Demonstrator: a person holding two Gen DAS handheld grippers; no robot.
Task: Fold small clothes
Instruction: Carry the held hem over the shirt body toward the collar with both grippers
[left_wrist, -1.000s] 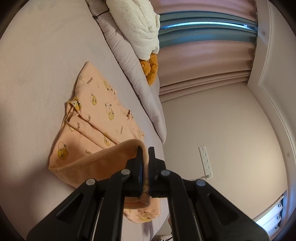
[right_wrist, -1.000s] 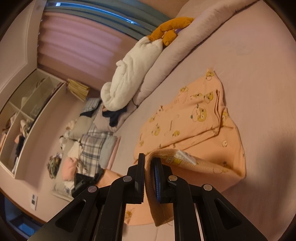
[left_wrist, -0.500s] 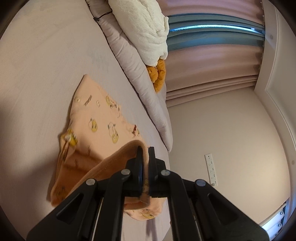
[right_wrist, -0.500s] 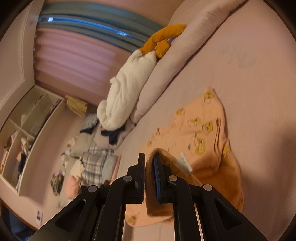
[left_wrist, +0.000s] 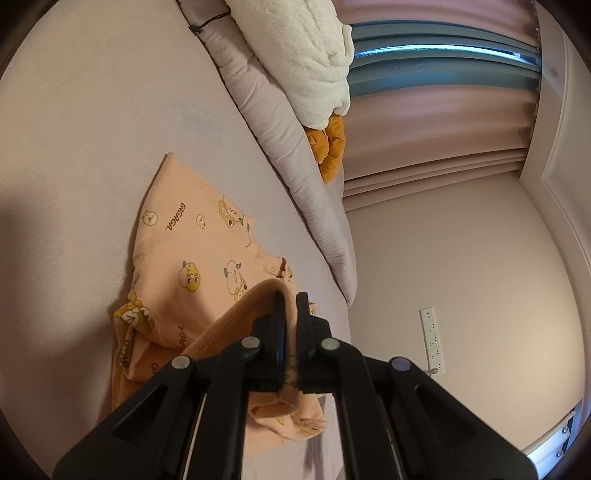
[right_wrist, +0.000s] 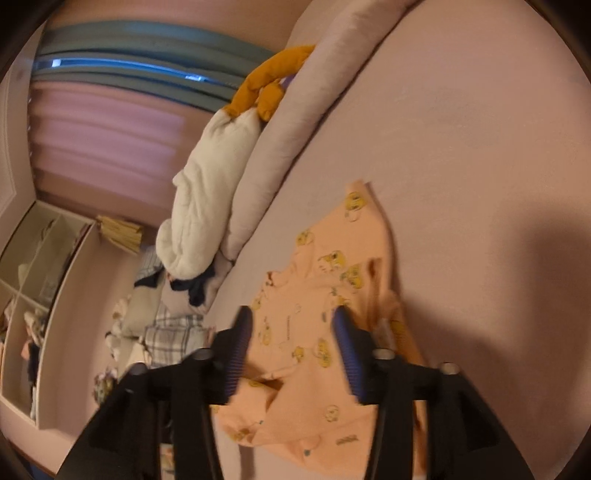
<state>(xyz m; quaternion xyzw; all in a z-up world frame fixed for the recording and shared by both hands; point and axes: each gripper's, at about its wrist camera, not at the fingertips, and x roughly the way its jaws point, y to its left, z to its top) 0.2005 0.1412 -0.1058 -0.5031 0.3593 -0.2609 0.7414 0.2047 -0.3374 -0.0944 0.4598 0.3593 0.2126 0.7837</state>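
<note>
Left gripper (left_wrist: 289, 314) matte black, two flat narrow fingers on angular linkage arms, round silver pivot screws at each joint, right gripper (right_wrist: 291, 332) same black frame and silver screws, blue ribbed pads (right_wrist: 239, 345) lining its fingers

"GAGAGA" on the peach garment (left_wrist: 192, 254)

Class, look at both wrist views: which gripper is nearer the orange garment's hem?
Left. The left gripper is clamped on the orange garment's hem; the right gripper hangs open above it.
</note>
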